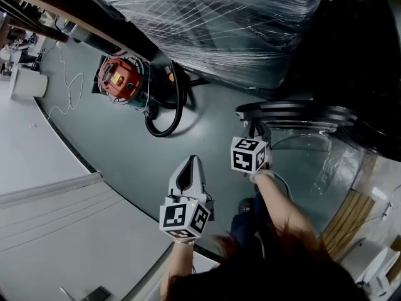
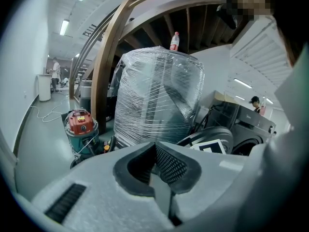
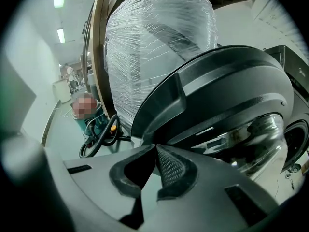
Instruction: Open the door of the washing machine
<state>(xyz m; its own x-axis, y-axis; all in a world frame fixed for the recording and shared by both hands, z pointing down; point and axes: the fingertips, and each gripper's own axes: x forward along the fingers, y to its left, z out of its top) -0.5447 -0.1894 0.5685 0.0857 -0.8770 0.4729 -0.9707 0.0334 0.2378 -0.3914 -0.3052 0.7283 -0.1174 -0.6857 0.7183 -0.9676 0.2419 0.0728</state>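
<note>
The washing machine [image 1: 369, 74] stands dark at the right. Its round door [image 1: 294, 113] is swung out from the front, seen edge-on from above. In the right gripper view the door [image 3: 231, 95] fills the right half, with its glass bowl below the dark rim. My right gripper [image 1: 254, 129] is shut, its tips [image 3: 155, 148] right at the door's left rim, and nothing shows between the pads. My left gripper [image 1: 191, 163] hangs lower left of it over the floor, shut [image 2: 155, 145] and holding nothing.
A red vacuum cleaner [image 1: 122, 80] with a black hose [image 1: 169, 115] sits on the floor to the left. A tall load wrapped in clear film [image 1: 219, 17] stands behind the door. A white cable [image 1: 69, 93] lies at far left. A capped person [image 2: 255, 103] stands beyond the machine.
</note>
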